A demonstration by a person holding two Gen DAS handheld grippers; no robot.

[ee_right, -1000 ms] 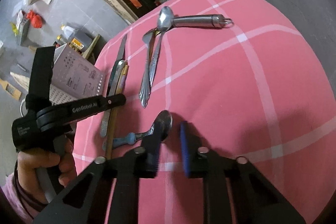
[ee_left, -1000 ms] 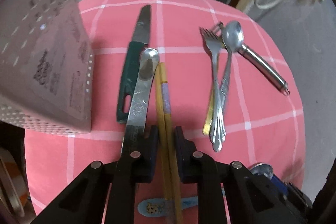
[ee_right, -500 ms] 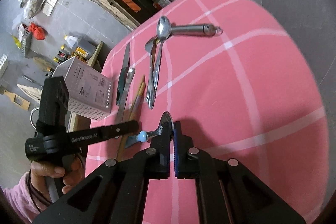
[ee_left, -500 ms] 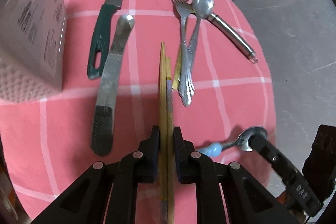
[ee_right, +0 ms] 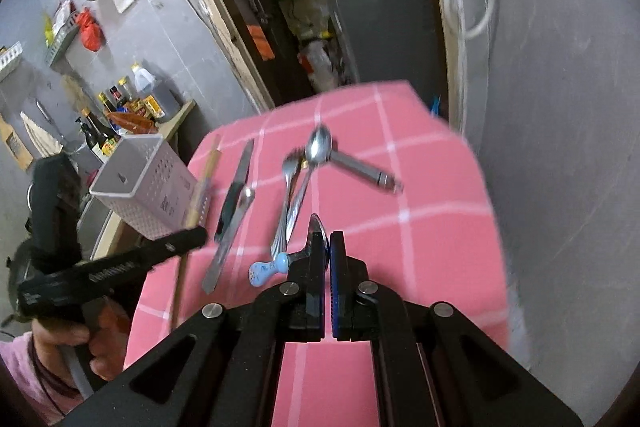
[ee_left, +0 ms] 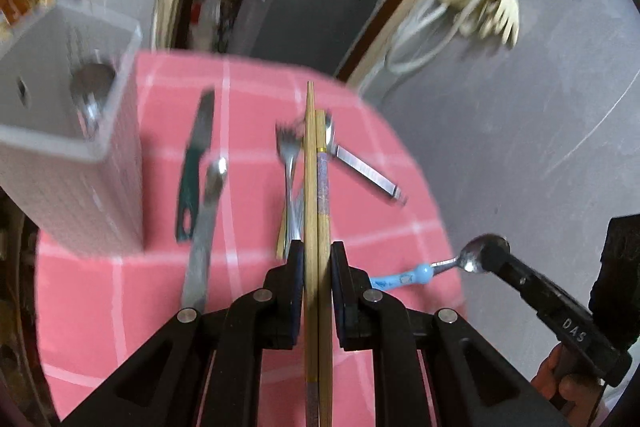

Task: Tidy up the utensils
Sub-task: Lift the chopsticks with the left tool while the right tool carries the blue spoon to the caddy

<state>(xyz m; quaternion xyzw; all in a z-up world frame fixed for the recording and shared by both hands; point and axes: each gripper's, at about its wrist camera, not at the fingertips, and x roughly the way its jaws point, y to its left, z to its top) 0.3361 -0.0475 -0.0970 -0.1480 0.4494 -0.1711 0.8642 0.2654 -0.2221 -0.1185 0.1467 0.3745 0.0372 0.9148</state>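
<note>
My left gripper (ee_left: pixel 316 255) is shut on a pair of wooden chopsticks (ee_left: pixel 318 179) and holds them in the air above the pink checked table (ee_left: pixel 120 307). My right gripper (ee_right: pixel 326 247) is shut on the bowl of a small spoon with a light blue handle (ee_right: pixel 266 271), which hangs clear of the cloth. A white perforated utensil holder (ee_left: pixel 80 179) stands at the table's left with a metal utensil (ee_left: pixel 92 99) inside. In the right wrist view the left gripper (ee_right: pixel 192 239) carries the chopsticks (ee_right: pixel 202 183) close to the holder (ee_right: pixel 140 183).
On the cloth lie a green-handled knife (ee_left: pixel 192 179), a flat steel knife (ee_left: pixel 204 227), a fork with other cutlery (ee_left: pixel 290 179) and a steel-handled spoon (ee_left: pixel 364 171). A hand (ee_right: pixel 100 339) grips the left tool. The table edge drops to grey floor on the right.
The right jaws closed on the blue-handled spoon's bowl. Both grippers then rose off the table, lifting the chopsticks and the spoon, and tilted up so the doorway came into view.
</note>
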